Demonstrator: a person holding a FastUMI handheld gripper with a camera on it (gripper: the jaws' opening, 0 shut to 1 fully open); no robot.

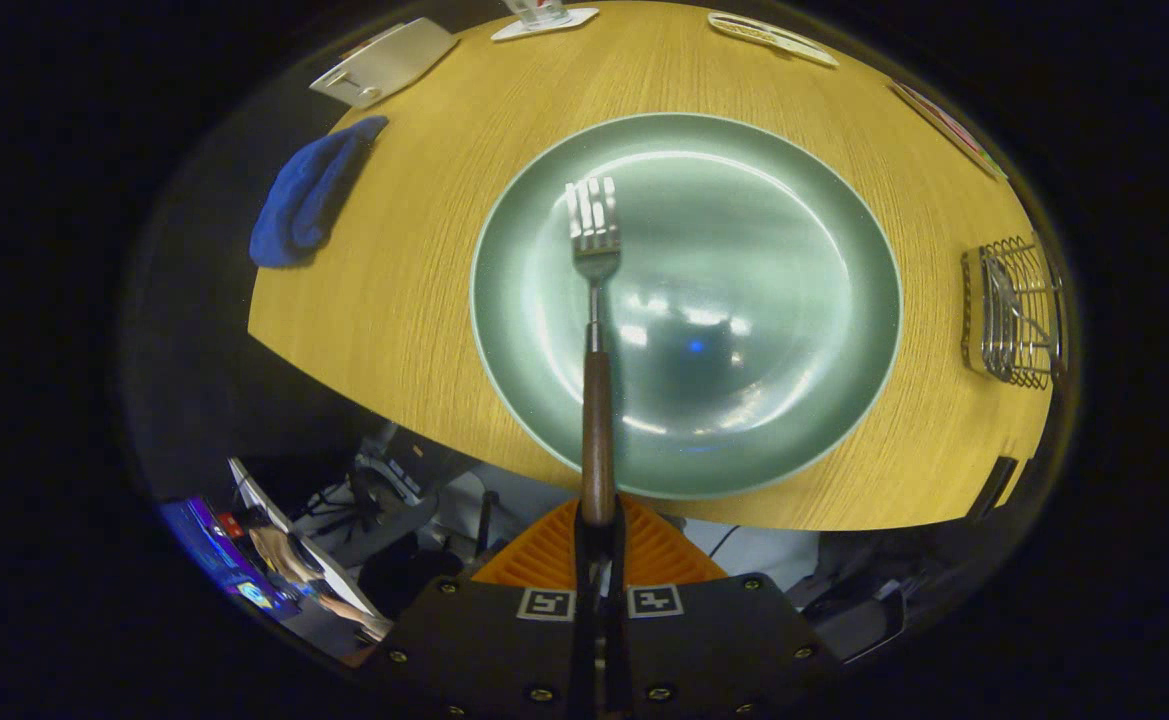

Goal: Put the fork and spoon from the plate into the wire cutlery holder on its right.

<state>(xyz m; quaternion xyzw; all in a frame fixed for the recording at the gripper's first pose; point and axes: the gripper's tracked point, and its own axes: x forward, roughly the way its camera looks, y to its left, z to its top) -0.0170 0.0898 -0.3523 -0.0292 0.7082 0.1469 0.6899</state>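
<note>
My gripper [599, 530] is shut on the wooden handle end of a fork [594, 300], which sticks straight out ahead of the fingers with its steel tines hanging over the green plate [744, 180]. The plate sits on the wooden table and holds no other cutlery. The wire cutlery holder [1012, 312] stands on the table to the plate's right, with something metallic inside it that looks like a spoon.
A blue cloth [306, 195] hangs over the table's left edge. A white flat item [384, 62] and small mats [772, 36] lie at the far side. The table's near edge runs just under the plate, with the booth's floor clutter below.
</note>
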